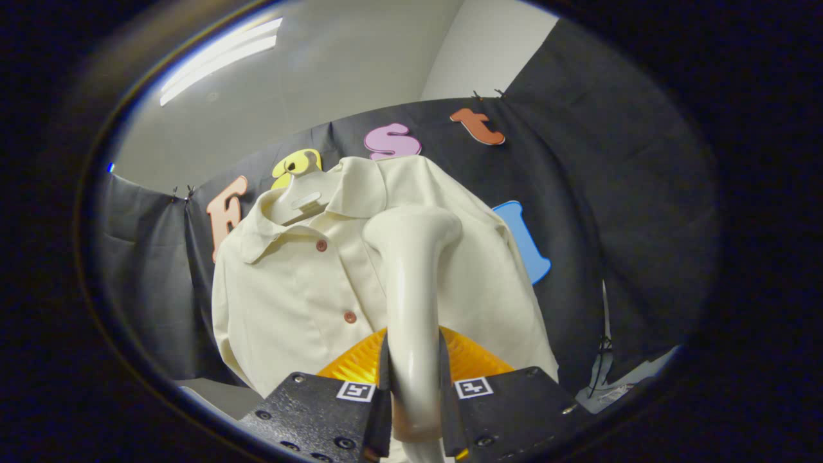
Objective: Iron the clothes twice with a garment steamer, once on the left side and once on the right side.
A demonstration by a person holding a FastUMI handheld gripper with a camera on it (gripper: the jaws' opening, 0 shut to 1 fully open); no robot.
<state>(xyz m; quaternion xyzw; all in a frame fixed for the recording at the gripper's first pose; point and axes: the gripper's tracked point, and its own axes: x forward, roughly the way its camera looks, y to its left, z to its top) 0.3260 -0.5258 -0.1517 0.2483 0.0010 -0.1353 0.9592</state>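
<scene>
A cream short-sleeved shirt (302,289) with brown buttons hangs on a pale hanger (302,196) in front of the black cloth wall. My gripper (415,402) is shut on the handle of a cream garment steamer (411,283), both fingers pressing its sides. The steamer rises straight up from between the fingers. Its wide head (415,228) is held against the shirt's upper chest, to the right of the button row and just below the collar. An orange ribbed part (360,366) of the steamer shows behind the handle, just above the fingers.
Black cloth (611,193) surrounds the shirt on both sides. Beyond the right finger, low down, a thin dark cord (604,347) hangs by a pale surface. A grey surface (218,395) lies below the shirt's left hem. A ceiling light (222,54) glows overhead.
</scene>
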